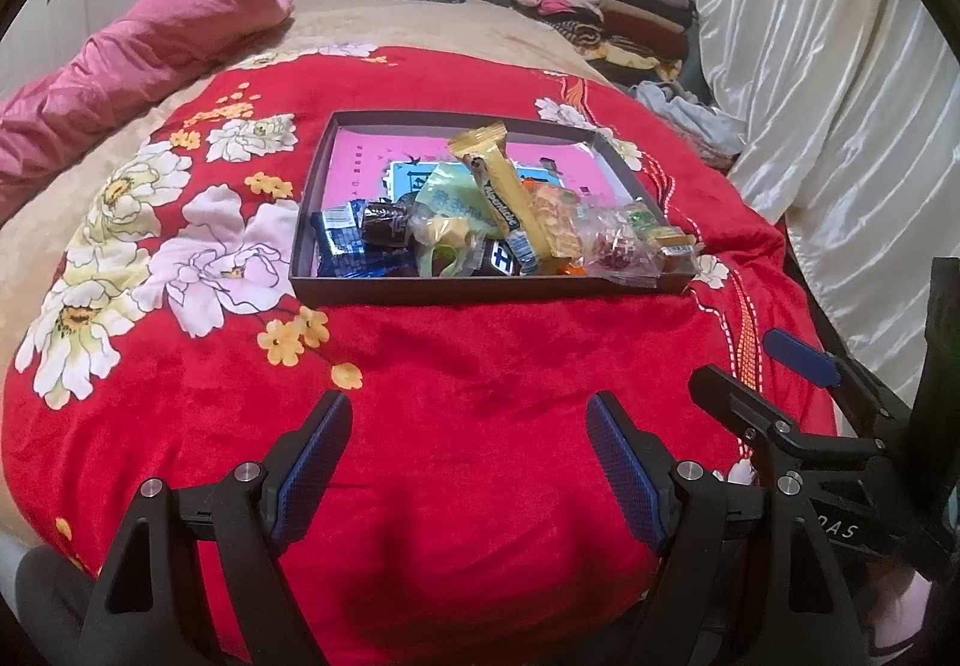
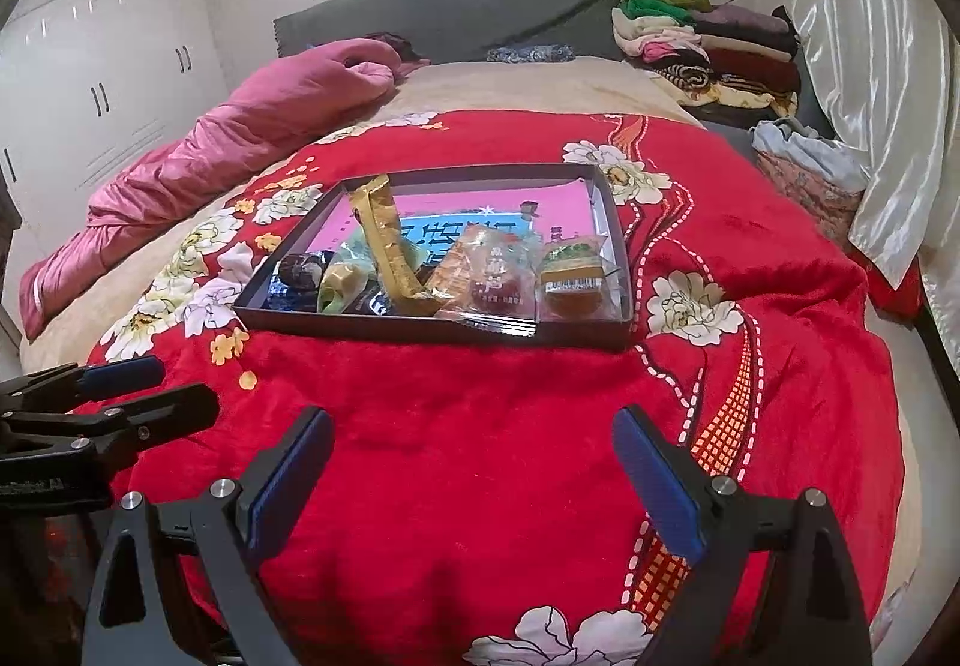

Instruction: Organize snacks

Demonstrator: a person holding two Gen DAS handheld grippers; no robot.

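Note:
A shallow dark box tray [image 1: 480, 291] [image 2: 420, 327] with a pink lining lies on the red flowered blanket [image 1: 480, 486]. It holds several wrapped snacks: a gold bar [image 1: 498, 180] [image 2: 390, 246] leaning upright, a blue packet [image 1: 342, 240], a green-yellow pack [image 1: 447, 222], a clear pack with a red sweet [image 2: 498, 282] and a small cake pack [image 2: 579, 285]. My left gripper [image 1: 469, 399] [image 2: 174, 384] hovers open over bare blanket in front of the tray. Beside it on the right, my right gripper [image 2: 473, 414] [image 1: 762, 366] is also open and holds nothing.
A pink quilt [image 1: 150, 54] lies bunched along the bed's left side. Folded clothes [image 1: 600, 6] are stacked at the far right by the grey headboard [image 2: 450, 18]. A white satin curtain [image 1: 810, 96] hangs along the right edge, and white wardrobes [image 2: 90, 66] stand on the left.

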